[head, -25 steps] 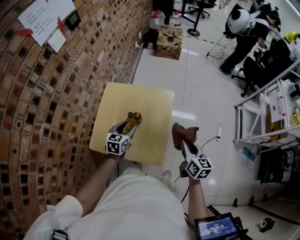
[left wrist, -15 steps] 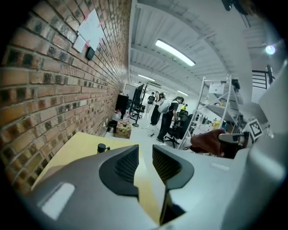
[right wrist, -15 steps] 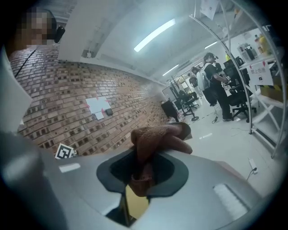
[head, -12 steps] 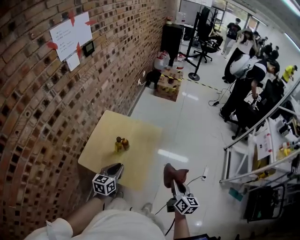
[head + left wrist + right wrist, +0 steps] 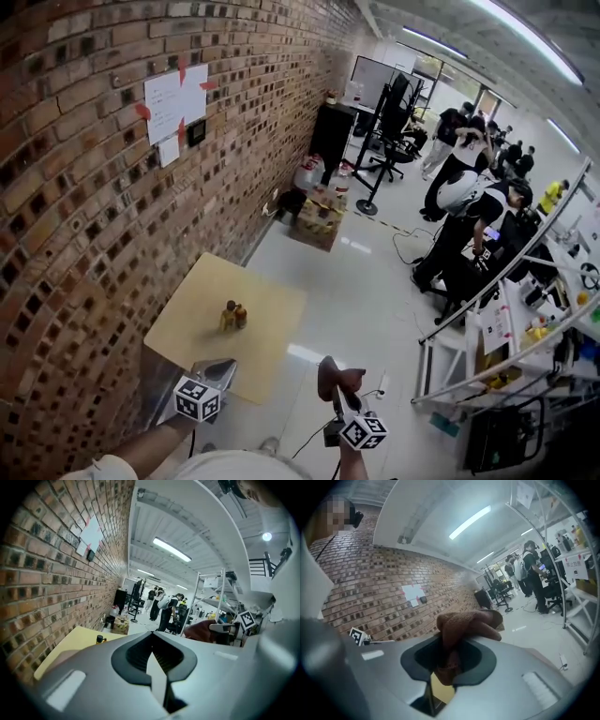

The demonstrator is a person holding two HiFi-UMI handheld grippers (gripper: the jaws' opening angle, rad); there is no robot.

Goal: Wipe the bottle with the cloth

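Note:
A small yellow bottle (image 5: 232, 315) with a dark cap stands on the square yellow table (image 5: 187, 330) by the brick wall; in the left gripper view the bottle (image 5: 99, 639) is far off to the left. My left gripper (image 5: 221, 371) is pulled back near the table's front edge; its jaws have just been closing and are shut with nothing between them. My right gripper (image 5: 332, 385) is off the table to the right, shut on a brown cloth (image 5: 337, 378). The cloth (image 5: 464, 625) bunches up out of the jaws.
A brick wall (image 5: 75, 234) with pinned papers runs along the left. White floor lies right of the table. Several people stand at desks and chairs (image 5: 469, 216) far back, and a metal rack (image 5: 506, 356) is at the right.
Both grippers have drawn back from the table and risen. The left gripper, open beside the bottle before, is shut and away from it. The bottle stays standing on the table.

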